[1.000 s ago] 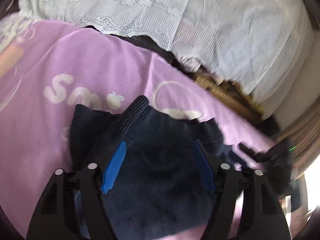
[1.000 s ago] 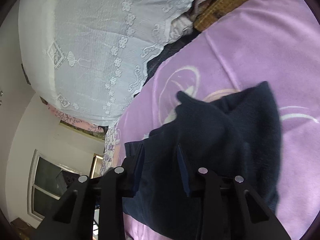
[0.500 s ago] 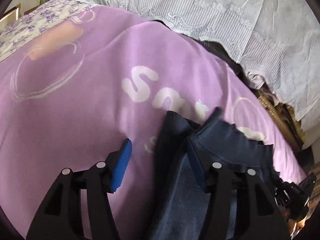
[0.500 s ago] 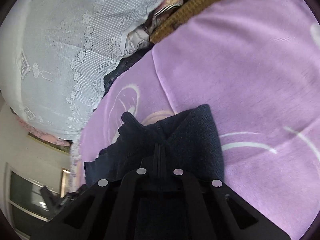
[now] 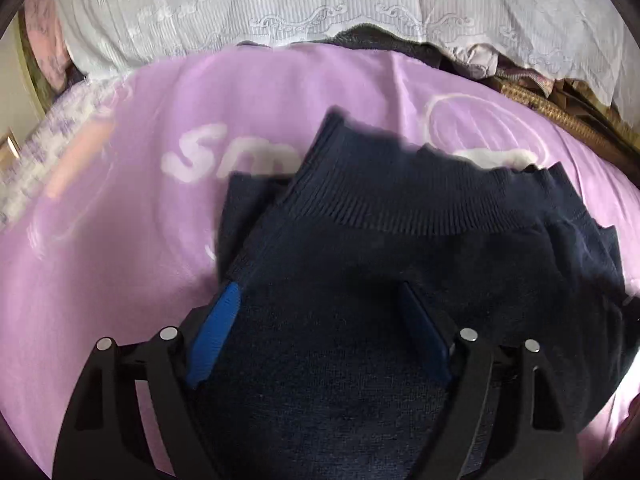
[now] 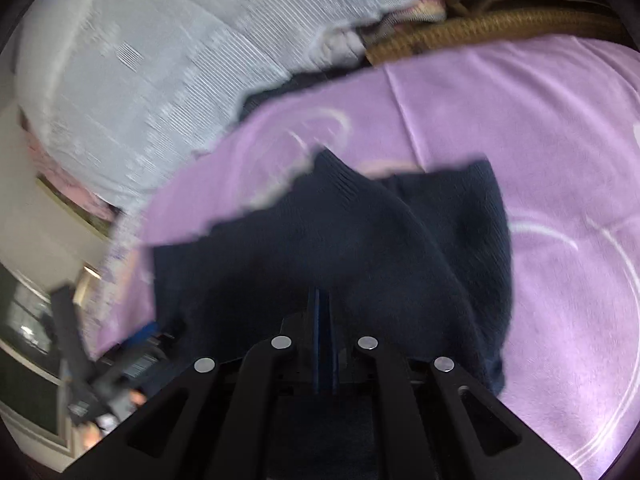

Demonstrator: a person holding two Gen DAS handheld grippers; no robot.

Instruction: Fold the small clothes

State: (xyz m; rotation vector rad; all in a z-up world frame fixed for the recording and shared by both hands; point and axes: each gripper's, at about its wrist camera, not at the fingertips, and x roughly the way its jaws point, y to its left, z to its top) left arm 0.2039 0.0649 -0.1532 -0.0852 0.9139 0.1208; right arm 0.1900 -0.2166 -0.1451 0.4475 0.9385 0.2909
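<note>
A dark navy knitted garment (image 5: 400, 248) with a ribbed band lies bunched on the purple blanket (image 5: 120, 280). My left gripper (image 5: 318, 286) hovers low over it. Its jaws are opening, and the blue pads (image 5: 214, 332) stand wide apart over the cloth without pressing on it. In the right wrist view the same garment (image 6: 360, 240) fills the middle. My right gripper (image 6: 322, 300) is shut, pads together, with its tips at the garment's near part. I cannot make out any cloth between them. The left gripper (image 6: 120, 360) shows as a blur at the lower left.
White lace-trimmed bedding (image 5: 320, 4) is heaped behind the blanket. A woven wicker edge (image 5: 560, 112) runs at the back right. The blanket bears white lettering (image 5: 208, 156) left of the garment. A window (image 6: 24, 320) lies far left in the right wrist view.
The right gripper's jaws went from open around the garment to fully shut. The left gripper swung from the garment's left edge back over it, and its jaws widened.
</note>
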